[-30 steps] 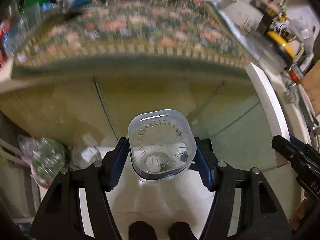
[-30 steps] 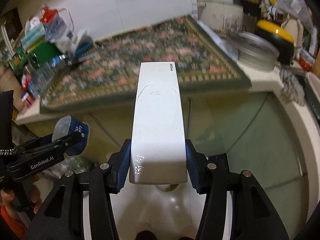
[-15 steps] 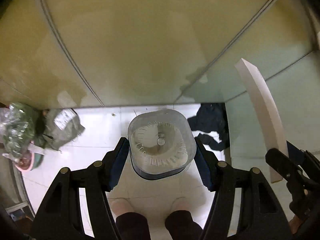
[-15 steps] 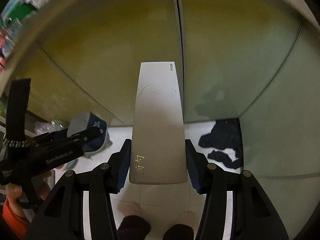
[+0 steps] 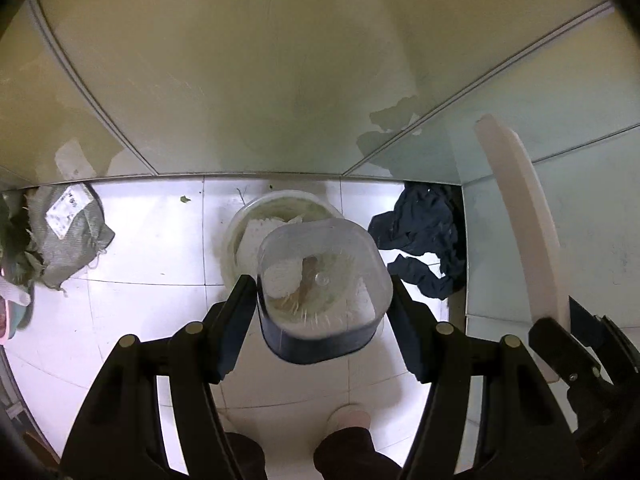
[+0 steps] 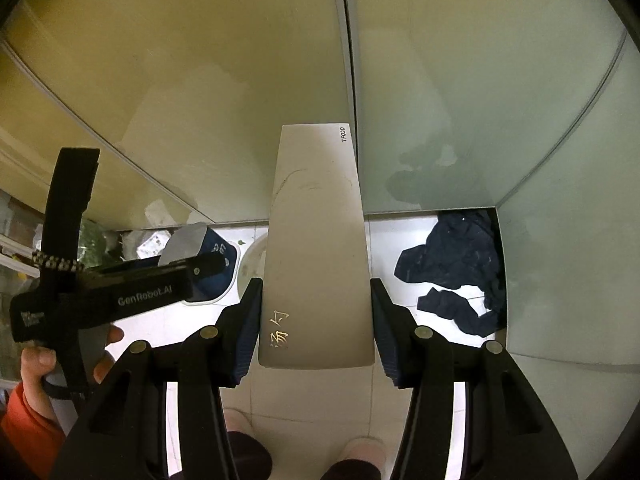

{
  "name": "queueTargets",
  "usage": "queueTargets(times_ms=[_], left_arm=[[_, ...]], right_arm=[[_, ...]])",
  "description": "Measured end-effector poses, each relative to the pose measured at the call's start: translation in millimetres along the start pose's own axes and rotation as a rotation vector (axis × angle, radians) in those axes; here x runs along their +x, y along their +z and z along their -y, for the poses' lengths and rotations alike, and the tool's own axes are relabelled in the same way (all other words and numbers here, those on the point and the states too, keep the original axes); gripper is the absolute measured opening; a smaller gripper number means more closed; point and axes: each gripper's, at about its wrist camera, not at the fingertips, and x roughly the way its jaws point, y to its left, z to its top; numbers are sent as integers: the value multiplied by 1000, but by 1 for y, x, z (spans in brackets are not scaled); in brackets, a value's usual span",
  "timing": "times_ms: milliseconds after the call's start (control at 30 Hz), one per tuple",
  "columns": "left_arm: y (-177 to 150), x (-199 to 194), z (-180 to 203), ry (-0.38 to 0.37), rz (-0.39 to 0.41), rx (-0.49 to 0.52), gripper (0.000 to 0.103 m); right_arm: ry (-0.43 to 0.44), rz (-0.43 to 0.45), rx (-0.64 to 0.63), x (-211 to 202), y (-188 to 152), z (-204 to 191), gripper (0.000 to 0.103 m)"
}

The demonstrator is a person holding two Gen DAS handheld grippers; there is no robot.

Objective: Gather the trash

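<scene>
My left gripper (image 5: 322, 300) is shut on a clear plastic cup (image 5: 324, 280) with a dark band, held just above a round white bin (image 5: 244, 224) on the floor with paper trash inside. My right gripper (image 6: 316, 320) is shut on a long flat white packet (image 6: 316, 248) with gold characters, held upright over the floor. The left gripper (image 6: 140, 288) and its cup (image 6: 204, 256) show at the left of the right wrist view, over the bin's rim (image 6: 250, 260). The white packet (image 5: 524, 240) shows at the right of the left wrist view.
Pale green cabinet doors (image 5: 240, 80) rise behind the white tiled floor (image 5: 152, 248). A dark cloth (image 5: 424, 240) lies on the floor to the right, also in the right wrist view (image 6: 456, 264). A grey sack (image 5: 68, 236) sits at the left. The person's feet (image 5: 348, 428) are below.
Both grippers have tilted down from the patterned countertop toward the floor. The left gripper with its cup has come over the white bin. Both grips are unchanged.
</scene>
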Motion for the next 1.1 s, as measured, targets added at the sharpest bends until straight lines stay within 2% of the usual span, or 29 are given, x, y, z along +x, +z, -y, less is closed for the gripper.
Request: queueTargets(times_ms=[300,367,500,633,767,900,1100], left_arm=[[-4,8,-22,20,-9,2,66],[-6,2,-26,41,4,5,66],[-9,-16,-29,65,26,6,66],[-12,-49,-21,68,49,5,66],[-14,-98,2,72,81,13,66],[-16,-174,35,83,142,35,66],[-28,-311,93,111,278,61,66]], right_arm=[[45,-24,-53,36,1,-17,48],[64,-19,-57,42,0,-20,49],[49,-65,-70,54,1,-26,52],[40,-86,-67,44,2,-23,52],[40,-69,-53,8,12,-17,52],[28,-28,-51,-52,28,-14,52],[31,81,-59,-182,59,-9,52]])
